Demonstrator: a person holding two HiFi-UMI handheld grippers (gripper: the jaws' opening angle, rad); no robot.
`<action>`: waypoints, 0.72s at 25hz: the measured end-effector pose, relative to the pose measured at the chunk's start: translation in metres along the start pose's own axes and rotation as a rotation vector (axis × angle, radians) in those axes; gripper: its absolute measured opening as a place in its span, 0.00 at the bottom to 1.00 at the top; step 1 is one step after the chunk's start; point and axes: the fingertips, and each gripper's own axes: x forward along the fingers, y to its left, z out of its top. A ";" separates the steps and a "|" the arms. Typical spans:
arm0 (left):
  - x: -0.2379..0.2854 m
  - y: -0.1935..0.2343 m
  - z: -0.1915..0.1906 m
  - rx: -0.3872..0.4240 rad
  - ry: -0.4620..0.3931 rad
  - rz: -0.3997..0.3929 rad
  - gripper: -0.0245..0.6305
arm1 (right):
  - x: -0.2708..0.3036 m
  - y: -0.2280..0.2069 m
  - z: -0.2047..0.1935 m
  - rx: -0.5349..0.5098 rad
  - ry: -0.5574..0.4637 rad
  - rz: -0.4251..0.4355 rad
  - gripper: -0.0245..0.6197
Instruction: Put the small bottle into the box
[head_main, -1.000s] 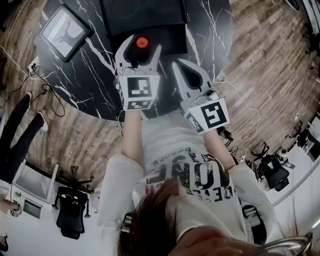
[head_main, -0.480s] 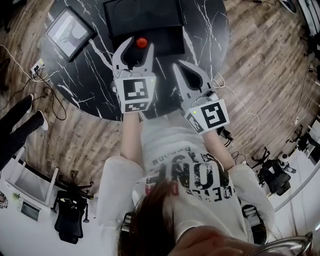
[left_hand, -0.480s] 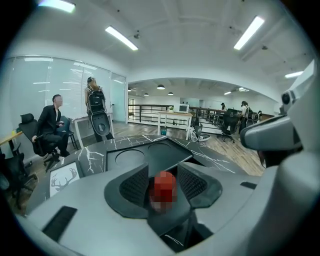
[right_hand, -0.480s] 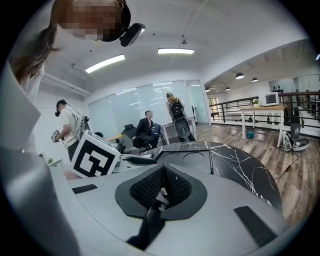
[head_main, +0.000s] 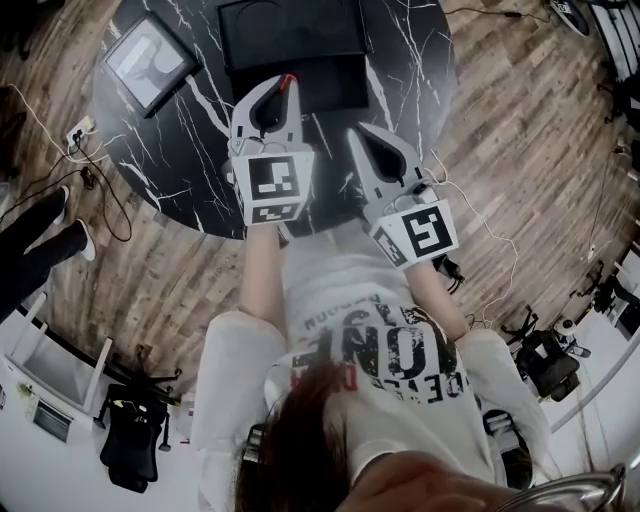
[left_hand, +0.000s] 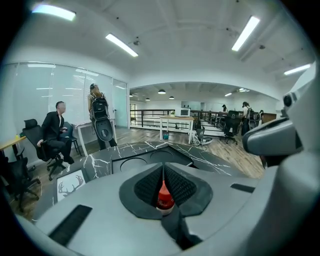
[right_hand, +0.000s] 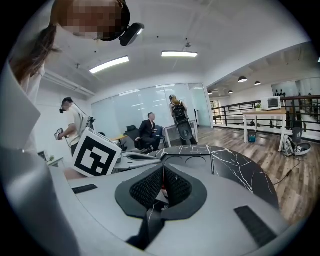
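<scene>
Left gripper view: left tongs (left_hand: 163, 170), jaws just closed in, clench the small bottle (left_hand: 165, 195); only its red top shows, body hidden. Right tongs (right_hand: 163, 171) pinched together, empty.

Head cam stares steeply down at the bench (head_main: 180, 130); cams riding the left tool (head_main: 285, 86) and right tool (head_main: 358, 133) look low across that same bench.

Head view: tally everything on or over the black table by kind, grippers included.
small bottle: 1
black box: 1
framed picture: 1
grippers: 2 (left gripper, jaws just closed on the small bottle; right gripper, shut with nothing in it)
total: 5
</scene>
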 end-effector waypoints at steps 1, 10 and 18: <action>-0.001 0.000 0.001 0.002 -0.004 0.003 0.05 | -0.001 0.001 0.000 -0.001 -0.001 0.001 0.04; -0.023 0.009 0.037 -0.023 -0.128 0.048 0.04 | -0.011 0.002 0.019 -0.023 -0.041 -0.003 0.04; -0.057 0.015 0.091 0.030 -0.272 0.085 0.04 | -0.028 0.005 0.054 -0.030 -0.137 -0.009 0.04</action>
